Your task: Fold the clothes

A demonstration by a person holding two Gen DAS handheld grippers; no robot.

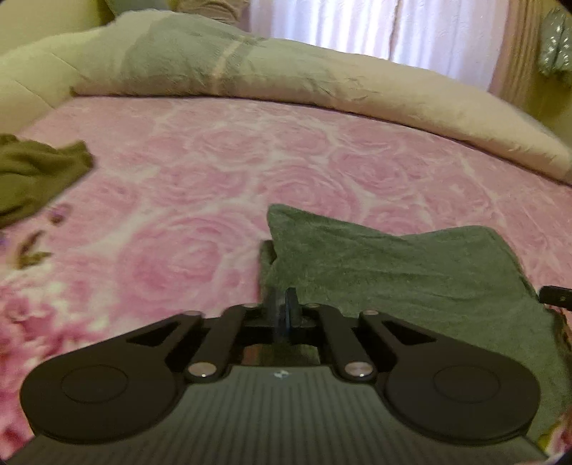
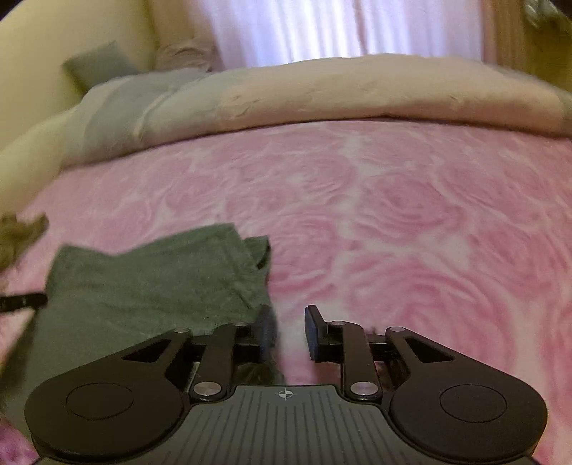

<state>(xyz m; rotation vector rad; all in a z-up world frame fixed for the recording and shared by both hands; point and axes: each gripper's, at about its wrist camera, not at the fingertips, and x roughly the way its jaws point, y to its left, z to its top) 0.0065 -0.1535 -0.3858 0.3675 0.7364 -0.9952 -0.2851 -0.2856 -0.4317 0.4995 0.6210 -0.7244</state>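
A grey-green towel [image 1: 411,272] lies partly folded on the pink rose-patterned bedspread [image 1: 214,200]. My left gripper [image 1: 284,304] is shut at the towel's left near edge; whether cloth is pinched between its fingers I cannot tell. In the right wrist view the same towel [image 2: 150,282] lies at the left. My right gripper [image 2: 291,331] is open at the towel's right near corner, its left finger [image 2: 266,331] touching the cloth, its right finger [image 2: 314,331] over the bedspread [image 2: 411,221].
An olive-green garment [image 1: 35,175] lies crumpled at the far left of the bed, also at the left edge in the right wrist view [image 2: 18,236]. A rolled beige and grey duvet [image 1: 286,75] runs along the back. White curtains [image 2: 339,28] hang behind.
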